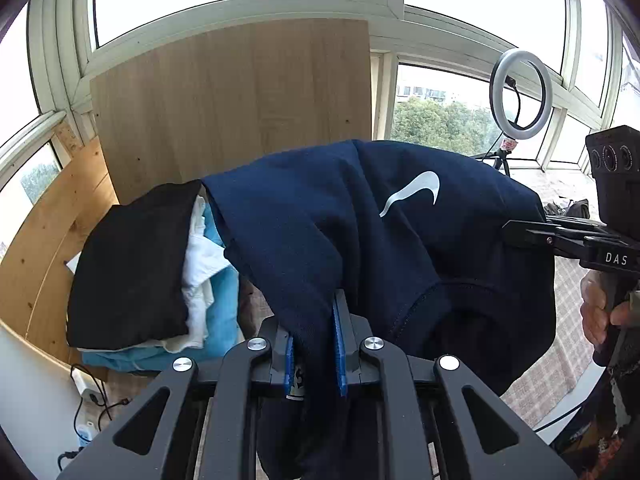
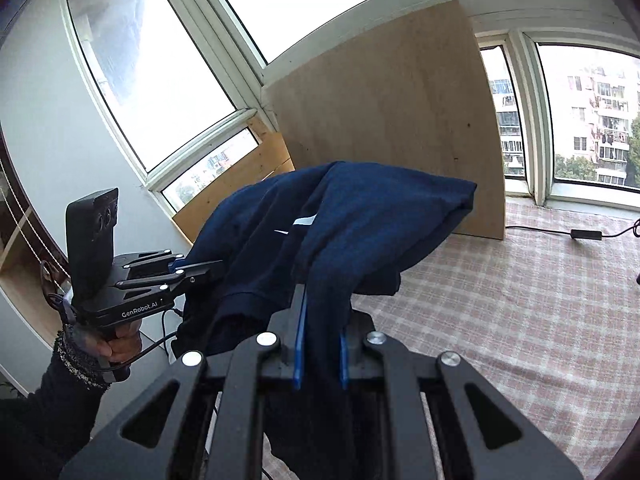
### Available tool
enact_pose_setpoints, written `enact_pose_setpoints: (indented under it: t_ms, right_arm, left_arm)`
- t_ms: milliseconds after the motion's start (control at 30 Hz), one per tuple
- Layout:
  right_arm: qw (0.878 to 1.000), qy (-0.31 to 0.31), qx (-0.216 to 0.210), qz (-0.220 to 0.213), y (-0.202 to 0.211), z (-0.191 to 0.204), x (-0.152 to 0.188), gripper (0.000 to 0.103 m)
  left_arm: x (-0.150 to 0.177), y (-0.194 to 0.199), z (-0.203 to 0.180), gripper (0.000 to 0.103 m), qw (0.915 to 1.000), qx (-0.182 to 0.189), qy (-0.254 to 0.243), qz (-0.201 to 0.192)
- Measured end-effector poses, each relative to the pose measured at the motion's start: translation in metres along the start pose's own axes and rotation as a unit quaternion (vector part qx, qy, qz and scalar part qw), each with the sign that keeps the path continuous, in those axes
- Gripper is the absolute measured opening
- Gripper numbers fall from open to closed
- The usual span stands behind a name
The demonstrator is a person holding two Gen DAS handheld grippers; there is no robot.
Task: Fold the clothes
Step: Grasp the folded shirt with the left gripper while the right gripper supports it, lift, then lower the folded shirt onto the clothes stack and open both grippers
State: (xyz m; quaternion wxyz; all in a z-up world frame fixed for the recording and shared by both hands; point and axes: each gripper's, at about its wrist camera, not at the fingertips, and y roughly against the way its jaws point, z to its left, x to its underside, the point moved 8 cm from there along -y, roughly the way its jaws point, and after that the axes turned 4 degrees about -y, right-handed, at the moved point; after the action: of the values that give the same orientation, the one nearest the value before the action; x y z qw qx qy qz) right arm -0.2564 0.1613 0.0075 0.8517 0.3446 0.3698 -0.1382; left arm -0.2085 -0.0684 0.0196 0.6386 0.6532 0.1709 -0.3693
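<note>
Both the left gripper [image 1: 314, 344] and right gripper [image 2: 320, 344] have jaws clamped on the navy shirt [image 1: 320, 220], lifted above the checked bed [image 2: 520, 300].

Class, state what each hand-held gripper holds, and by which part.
Both grip the navy sweatshirt: left hand-held gripper and right hand-held gripper each pinch a fabric fold; exact part unclear.

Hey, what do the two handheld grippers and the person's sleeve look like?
Both grippers are matte black with blue finger pads and silver pivot bolts. The right gripper reads "DAS"; the left gripper reads "GenRobot.AI", has a camera block and trailing cable. The dark sleeve has a speckled cuff.
</note>
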Motion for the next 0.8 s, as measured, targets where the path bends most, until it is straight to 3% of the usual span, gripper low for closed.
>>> enact_pose_setpoints:
  t_ms: [167,367,600,733,800]
  right_arm:
    - [1.000,0.014,-0.014,-0.011,-0.081,0.080,-0.047,0.012]
    - [1.000,0.025,-0.001,-0.007,-0.175,0.140,-0.085,0.012]
    - [0.999,-0.010,0.031,0.033,-0.259,0.123,-0.085,0.012]
    - [0.996,-0.023,0.063,0.063,-0.282,0.096,-0.068,0.012]
    - [0.993,-0.029,0.080,0.079,-0.292,0.082,-0.058,0.012]
  left_arm:
    - [-0.017,0.017,0.114,0.014,0.9992,-0.037,-0.008,-0.015]
    - [-0.021,-0.005,0.224,0.014,0.9990,-0.042,0.009,-0.007]
    - [-0.007,-0.064,0.292,0.014,0.9992,-0.022,0.025,0.023]
    - [0.021,-0.114,0.307,0.016,0.9972,-0.003,0.027,0.069]
    - [0.034,-0.138,0.308,0.019,0.9946,-0.012,0.026,0.099]
